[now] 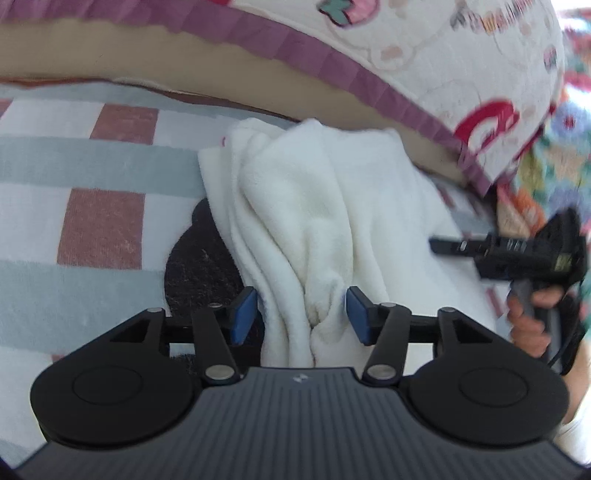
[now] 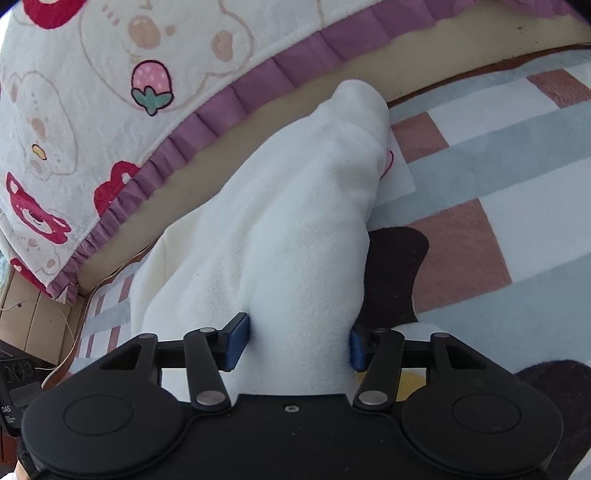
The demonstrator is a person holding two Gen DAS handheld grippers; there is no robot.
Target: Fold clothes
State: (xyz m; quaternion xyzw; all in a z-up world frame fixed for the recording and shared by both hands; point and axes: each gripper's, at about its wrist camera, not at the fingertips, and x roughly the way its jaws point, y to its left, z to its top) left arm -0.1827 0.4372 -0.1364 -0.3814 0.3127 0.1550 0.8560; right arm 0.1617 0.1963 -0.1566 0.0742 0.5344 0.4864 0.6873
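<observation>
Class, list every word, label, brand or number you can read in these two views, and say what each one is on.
"DAS": on the black device at the left edge of the right wrist view; the smaller print under it is unreadable.
Coloured lettering on the cartoon blanket: too blurred to read.
Small emblem on the left gripper body: a mark, not legible text.

L tool (image 1: 301, 314) agape – R tool (image 2: 297, 341) clamped.
</observation>
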